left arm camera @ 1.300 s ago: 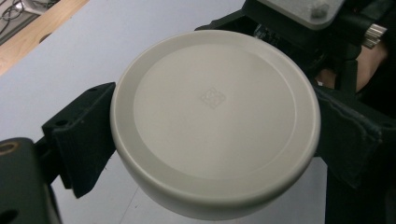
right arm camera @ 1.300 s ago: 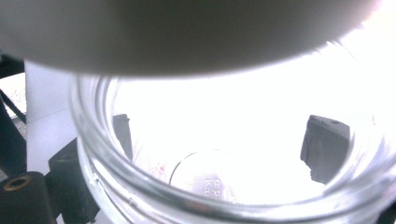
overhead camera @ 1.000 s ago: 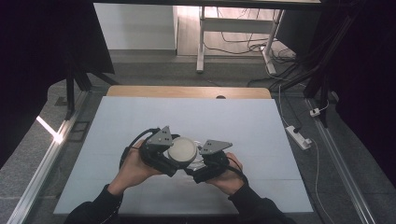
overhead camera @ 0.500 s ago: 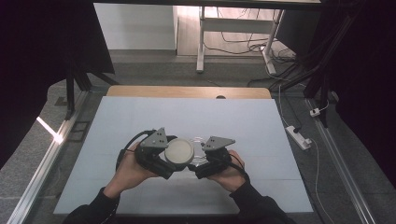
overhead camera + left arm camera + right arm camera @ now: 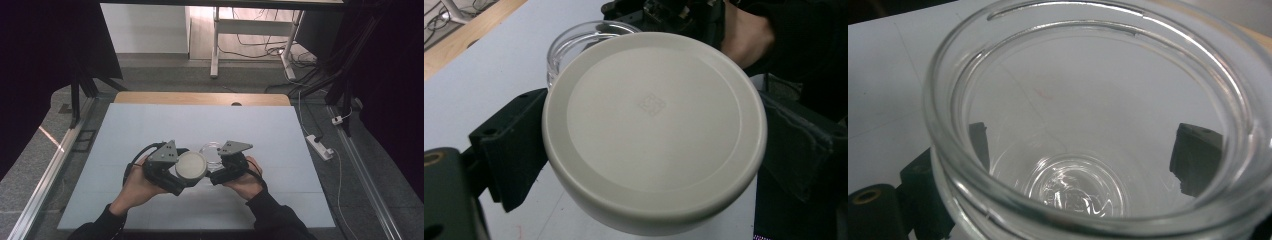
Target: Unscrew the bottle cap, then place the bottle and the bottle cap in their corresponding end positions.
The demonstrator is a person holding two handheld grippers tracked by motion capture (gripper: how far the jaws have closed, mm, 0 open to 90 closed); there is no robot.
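A round off-white lid (image 5: 654, 125) sits between the jaws of my left gripper (image 5: 186, 175), which is shut on its rim; from above the lid (image 5: 190, 166) faces up, just left of the jar. An empty clear glass jar (image 5: 1098, 125) is clamped at its sides by my right gripper (image 5: 216, 170), its open mouth toward that camera. In the high view the jar (image 5: 212, 153) shows as a clear ring beside the lid. In the left gripper view the jar's rim (image 5: 574, 37) peeks out behind the lid, with the right gripper (image 5: 664, 15) and hand beyond.
Both hands work over a pale grey table mat (image 5: 150, 125) near its front middle. A wooden strip (image 5: 200, 98) borders the far edge. A power strip (image 5: 318, 146) lies on the floor to the right, and a metal rail (image 5: 55, 160) runs along the left.
The lid and jar have come apart slightly: the left gripper has carried the lid a little left and nearer, so more of the jar's open mouth shows.
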